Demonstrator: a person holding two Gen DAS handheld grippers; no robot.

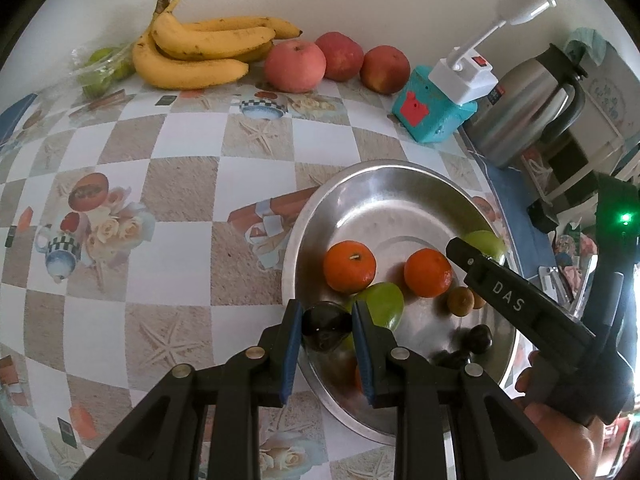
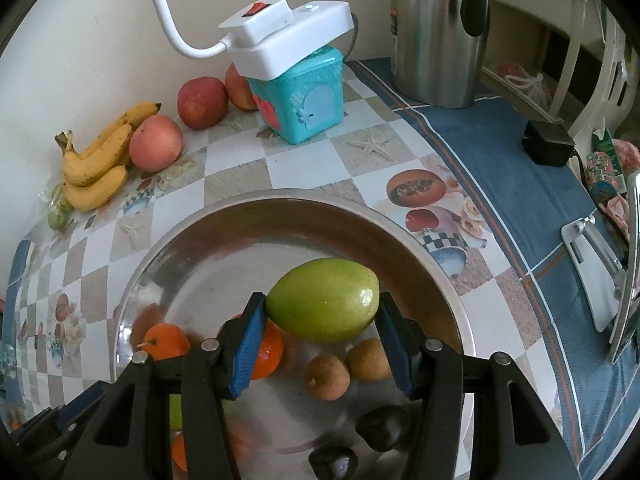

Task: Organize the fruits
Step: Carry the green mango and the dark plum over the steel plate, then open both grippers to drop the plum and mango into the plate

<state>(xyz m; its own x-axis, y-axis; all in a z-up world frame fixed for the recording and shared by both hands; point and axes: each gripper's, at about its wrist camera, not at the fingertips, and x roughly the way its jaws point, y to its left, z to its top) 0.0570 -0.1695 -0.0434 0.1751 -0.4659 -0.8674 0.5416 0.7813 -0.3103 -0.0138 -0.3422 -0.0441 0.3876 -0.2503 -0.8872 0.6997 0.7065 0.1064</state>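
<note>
Tablecloth, green fruit (image 2: 322, 300) between right tongs (image 2: 320, 320)

A home kitchen table — patterned tablecloth (image 1: 180, 184), thermos jug (image 2: 436, 32), bananas (image 1: 200, 48).

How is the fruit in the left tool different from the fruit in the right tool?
The dark fruit is small, glossy and near black; the green fruit is much larger, oval and light green. The left tool pinches narrowly, the right tool spans wide. Both are held over the steel bowl.

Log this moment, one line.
left tongs: shut on dark fruit | right tongs: shut on green fruit | both over steel bowl
</note>
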